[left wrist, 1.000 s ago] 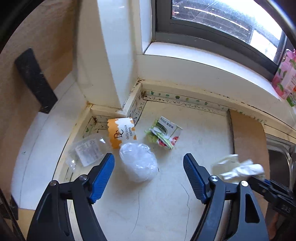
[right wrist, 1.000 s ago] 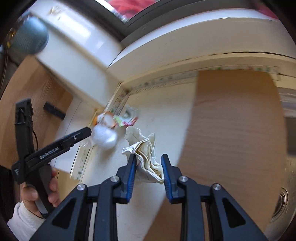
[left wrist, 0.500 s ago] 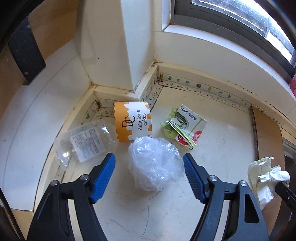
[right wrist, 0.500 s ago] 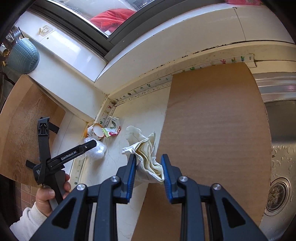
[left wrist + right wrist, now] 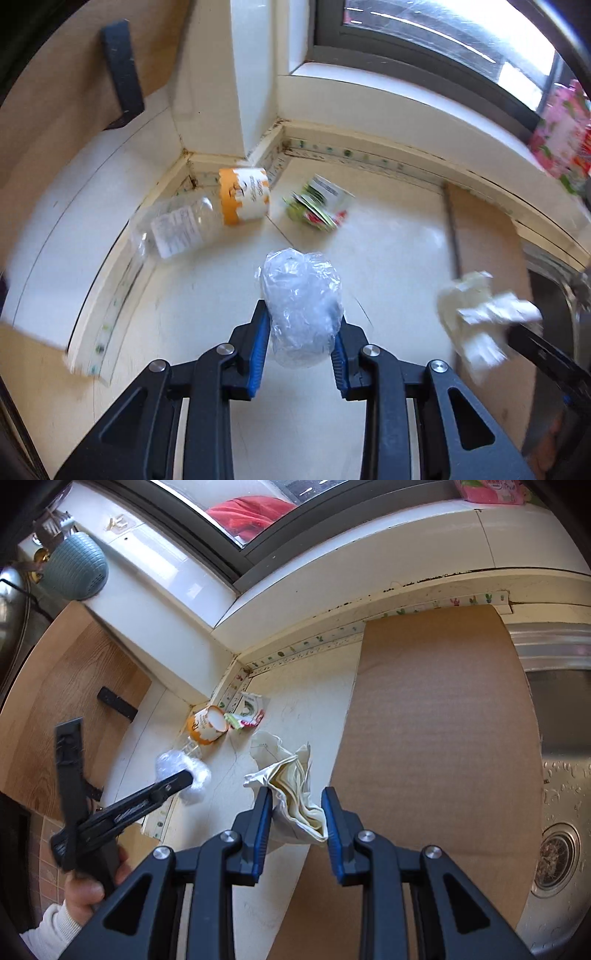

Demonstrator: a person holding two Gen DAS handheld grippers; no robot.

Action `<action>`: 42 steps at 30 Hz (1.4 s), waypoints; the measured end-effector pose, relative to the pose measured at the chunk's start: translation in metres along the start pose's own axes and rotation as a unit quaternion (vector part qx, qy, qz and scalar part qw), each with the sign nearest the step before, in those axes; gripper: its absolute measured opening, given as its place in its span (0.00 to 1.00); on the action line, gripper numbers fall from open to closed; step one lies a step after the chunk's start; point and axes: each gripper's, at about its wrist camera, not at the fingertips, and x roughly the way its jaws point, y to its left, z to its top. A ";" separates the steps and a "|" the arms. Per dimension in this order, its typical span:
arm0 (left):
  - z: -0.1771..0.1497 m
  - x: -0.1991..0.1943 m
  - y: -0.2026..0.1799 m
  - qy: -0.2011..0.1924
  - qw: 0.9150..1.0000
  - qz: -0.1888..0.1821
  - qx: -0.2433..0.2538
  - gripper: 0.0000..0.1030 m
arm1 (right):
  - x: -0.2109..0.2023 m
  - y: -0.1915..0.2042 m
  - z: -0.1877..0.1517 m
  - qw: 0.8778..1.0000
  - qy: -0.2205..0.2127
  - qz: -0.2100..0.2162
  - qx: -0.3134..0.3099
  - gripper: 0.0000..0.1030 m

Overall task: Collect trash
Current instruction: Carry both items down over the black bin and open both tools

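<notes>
While the right gripper point(image 5: 297, 814) holds the crumpled paper point(image 5: 291, 794), the left gripper point(image 5: 300, 345), whose jaws have just been closing onto the plastic wad point(image 5: 299, 306), should lift gently, clear of the cup point(image 5: 243, 199) at eleven o'clock.

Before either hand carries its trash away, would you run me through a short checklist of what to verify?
1. Left gripper on the crumpled plastic wrap: ok; the jaws have just been closing and the blue pads press on both its sides.
2. Right gripper on the wadded paper: ok, clamped between the pads.
3. Wrap clear of the counter: cannot tell.
4. Trash left behind: not ok; the orange paper cup, clear plastic bottle and green snack packet lie in the corner.
5. A bin to drop into: cannot tell; none in either view.
</notes>
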 end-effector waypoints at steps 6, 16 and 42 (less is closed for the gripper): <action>-0.070 -0.075 -0.011 0.003 0.998 -0.023 0.052 0.28 | -0.042 0.032 -0.039 1.000 -0.017 -0.003 -0.026 0.26; -0.186 -0.194 0.009 -0.040 0.995 -0.062 0.070 0.28 | -0.139 0.099 -0.155 0.997 -0.064 -0.006 -0.037 0.26; -0.465 -0.168 0.107 0.127 0.990 -0.054 -0.022 0.29 | -0.082 0.080 -0.412 0.979 0.169 -0.091 -0.065 0.27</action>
